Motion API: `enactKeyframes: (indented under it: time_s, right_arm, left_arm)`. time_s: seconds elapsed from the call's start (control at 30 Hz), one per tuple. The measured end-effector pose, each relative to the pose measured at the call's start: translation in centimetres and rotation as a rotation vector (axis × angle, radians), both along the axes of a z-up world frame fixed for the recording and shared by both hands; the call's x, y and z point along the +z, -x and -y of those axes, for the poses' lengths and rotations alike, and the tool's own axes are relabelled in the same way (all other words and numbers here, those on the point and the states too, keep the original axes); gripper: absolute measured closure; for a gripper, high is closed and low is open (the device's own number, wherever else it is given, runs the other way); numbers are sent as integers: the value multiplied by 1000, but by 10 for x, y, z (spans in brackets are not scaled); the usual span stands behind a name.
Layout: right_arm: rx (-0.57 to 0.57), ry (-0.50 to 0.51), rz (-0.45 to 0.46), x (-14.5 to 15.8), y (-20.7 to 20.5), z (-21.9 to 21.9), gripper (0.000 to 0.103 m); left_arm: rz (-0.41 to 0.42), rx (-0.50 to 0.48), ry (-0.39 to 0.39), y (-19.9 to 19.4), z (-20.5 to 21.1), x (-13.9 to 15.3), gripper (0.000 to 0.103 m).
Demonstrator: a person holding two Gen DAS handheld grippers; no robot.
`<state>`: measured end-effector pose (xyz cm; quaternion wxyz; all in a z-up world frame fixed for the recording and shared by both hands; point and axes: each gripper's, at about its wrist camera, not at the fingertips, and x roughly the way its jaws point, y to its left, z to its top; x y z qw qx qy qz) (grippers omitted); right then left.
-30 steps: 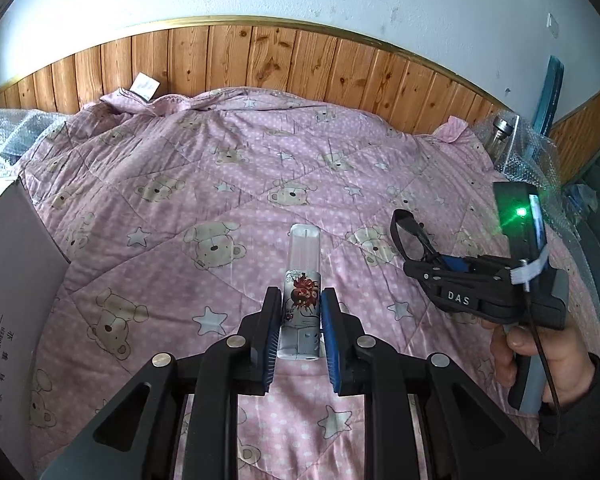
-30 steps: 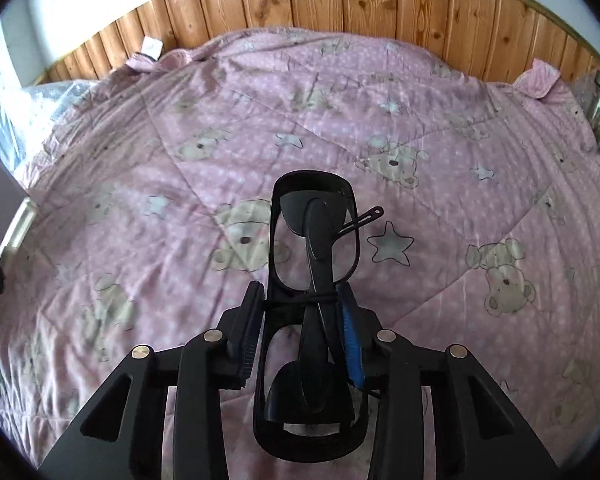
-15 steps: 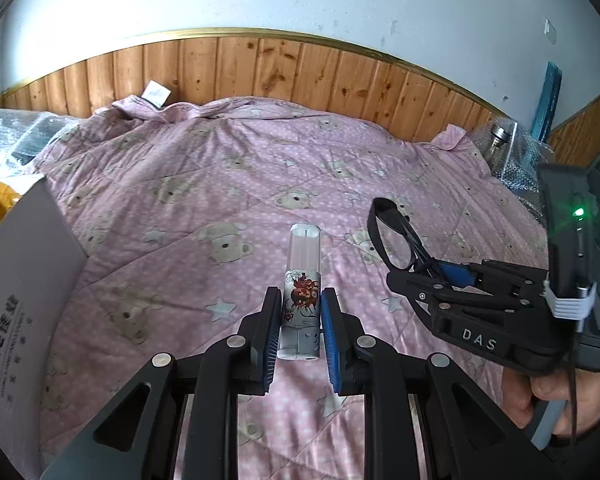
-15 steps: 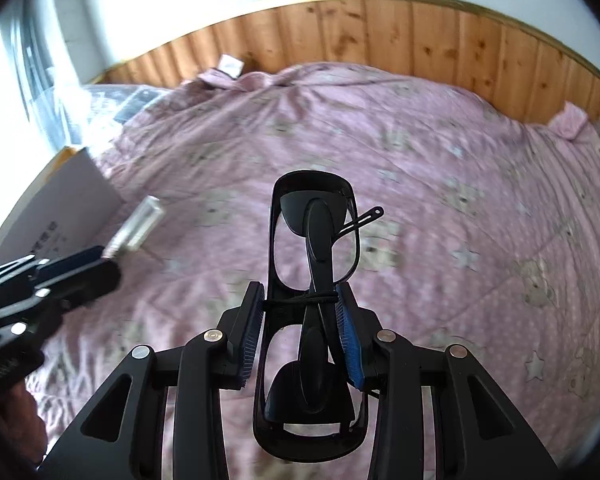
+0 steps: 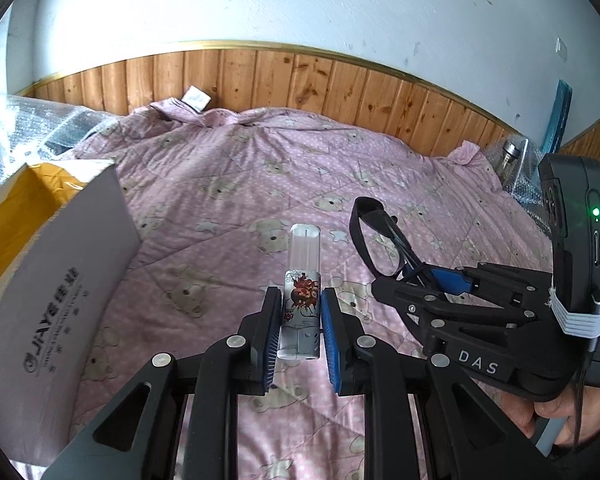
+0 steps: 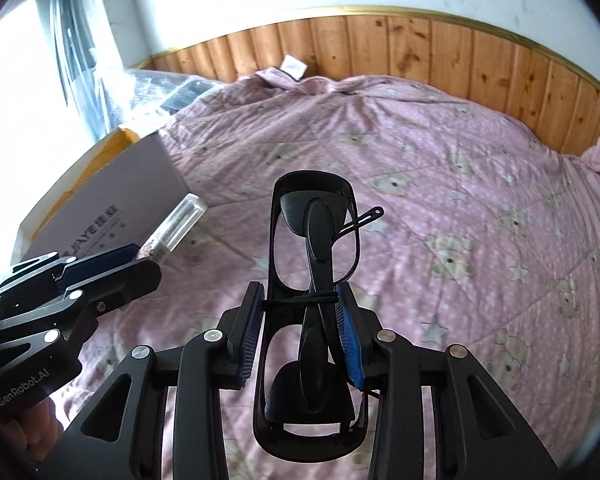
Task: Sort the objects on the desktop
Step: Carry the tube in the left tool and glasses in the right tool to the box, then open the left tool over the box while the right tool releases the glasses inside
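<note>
At lower centre of the left view, a clear lighter (image 5: 302, 304) is clamped upright by the left tool (image 5: 300, 322). Folded black glasses (image 6: 315, 280) are gripped in the right tool (image 6: 300, 332), lower centre. Beyond, a pink quilt (image 5: 236, 184) is spread; a white box (image 5: 52, 300) is seen at left.

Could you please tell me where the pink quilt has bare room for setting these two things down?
The pink bear-print quilt lies bare from the wooden wall panelling toward both claws. The crowded side is by the white cardboard box and bubble wrap.
</note>
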<state>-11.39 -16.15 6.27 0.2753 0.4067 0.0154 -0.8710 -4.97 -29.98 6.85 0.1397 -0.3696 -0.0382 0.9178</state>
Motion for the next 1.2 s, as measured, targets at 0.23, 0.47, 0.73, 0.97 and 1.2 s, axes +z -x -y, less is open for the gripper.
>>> enactKeyframes:
  time_s: [0.23, 0.47, 0.73, 0.97, 1.2]
  right_arm:
    - [94, -2, -47, 26, -19, 43, 65]
    - [212, 15, -96, 55, -41, 105, 65]
    - [342, 31, -130, 81, -64, 178, 65]
    - [448, 34, -132, 94, -74, 233, 65]
    - [523, -28, -93, 82, -66, 282, 65]
  left_arm:
    - [-39, 58, -7, -20, 36, 21, 82]
    - [-84, 165, 4, -40, 95, 49, 82]
    - [-106, 284, 35, -66, 159, 65, 82]
    - [-84, 381, 55, -78, 212, 69, 82]
    - [14, 444, 65, -69, 247, 48, 82]
